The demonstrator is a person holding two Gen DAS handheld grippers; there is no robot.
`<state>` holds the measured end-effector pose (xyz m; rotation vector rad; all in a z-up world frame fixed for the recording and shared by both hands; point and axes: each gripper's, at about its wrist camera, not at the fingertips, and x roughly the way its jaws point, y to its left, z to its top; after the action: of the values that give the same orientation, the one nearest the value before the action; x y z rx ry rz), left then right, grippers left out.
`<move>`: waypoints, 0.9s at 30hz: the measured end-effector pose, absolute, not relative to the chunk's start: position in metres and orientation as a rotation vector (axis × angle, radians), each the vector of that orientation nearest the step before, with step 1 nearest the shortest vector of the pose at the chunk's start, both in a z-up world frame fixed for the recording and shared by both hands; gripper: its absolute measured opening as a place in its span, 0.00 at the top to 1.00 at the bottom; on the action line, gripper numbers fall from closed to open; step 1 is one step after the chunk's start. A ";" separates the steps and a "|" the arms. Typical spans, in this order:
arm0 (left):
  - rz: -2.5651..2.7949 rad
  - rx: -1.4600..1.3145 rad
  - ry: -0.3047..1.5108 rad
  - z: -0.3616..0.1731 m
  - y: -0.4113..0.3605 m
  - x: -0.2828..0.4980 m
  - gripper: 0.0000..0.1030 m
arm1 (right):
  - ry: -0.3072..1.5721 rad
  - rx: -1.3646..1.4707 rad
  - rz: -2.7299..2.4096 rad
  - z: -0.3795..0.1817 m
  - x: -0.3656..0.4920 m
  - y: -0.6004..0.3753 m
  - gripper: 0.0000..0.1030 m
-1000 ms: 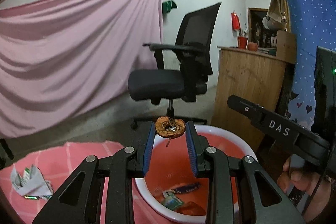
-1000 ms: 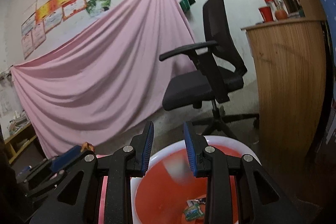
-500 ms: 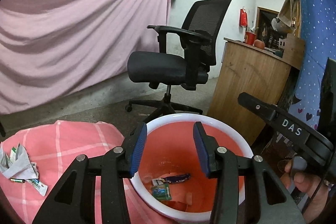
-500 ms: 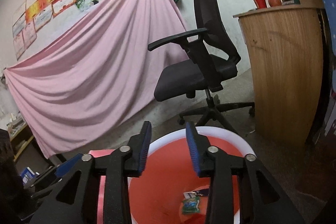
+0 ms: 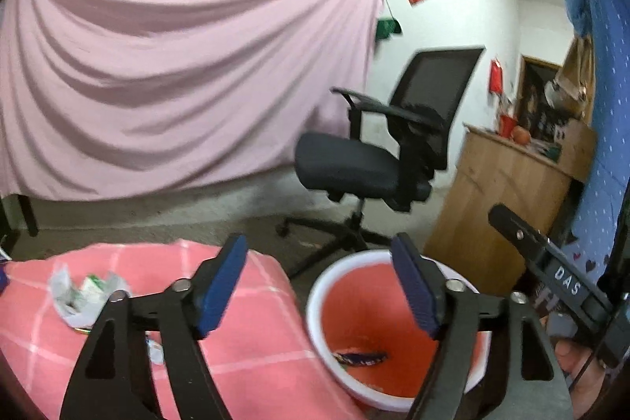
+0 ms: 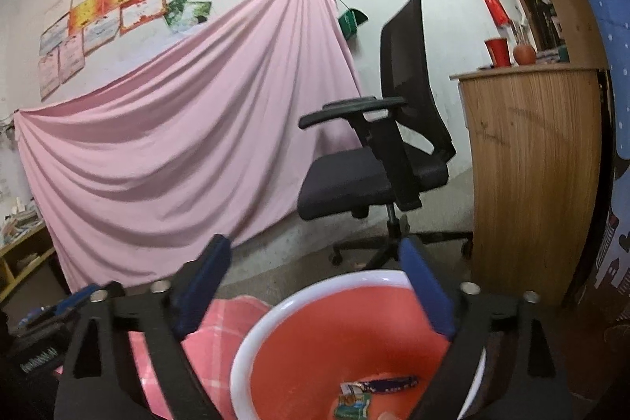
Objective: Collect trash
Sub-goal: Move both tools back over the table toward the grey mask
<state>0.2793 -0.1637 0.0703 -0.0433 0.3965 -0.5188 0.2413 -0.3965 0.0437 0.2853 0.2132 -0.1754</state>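
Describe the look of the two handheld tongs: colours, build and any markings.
Both tongs are matt black with triangular cut-outs in the finger arms, silver round bolts at the joints and blue ribbed pads. The left tongs and right tongs look alike. In the left wrist view the right unit's black bar carries white letters "DAS", with a thin black cable below it.

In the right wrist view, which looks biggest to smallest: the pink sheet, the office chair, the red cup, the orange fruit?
1. pink sheet
2. office chair
3. red cup
4. orange fruit

The cup and the fruit look close; the cup seems slightly larger.
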 end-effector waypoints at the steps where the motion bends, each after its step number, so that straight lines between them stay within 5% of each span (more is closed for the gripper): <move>1: -0.504 -0.054 0.380 0.072 -0.156 0.277 0.15 | 0.205 0.280 -0.175 0.045 0.242 -0.393 0.01; 5: -0.447 -0.098 0.312 0.077 -0.123 0.271 0.02 | 0.165 0.259 -0.161 0.048 0.244 -0.380 0.00; 27: -0.160 -0.041 0.245 0.057 0.009 0.257 0.02 | 0.014 0.032 0.083 0.048 0.257 -0.245 0.00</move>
<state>0.2571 0.0086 0.0573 -0.0407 0.2451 -0.1600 0.2572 -0.2452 0.0478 0.0325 0.0137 0.0829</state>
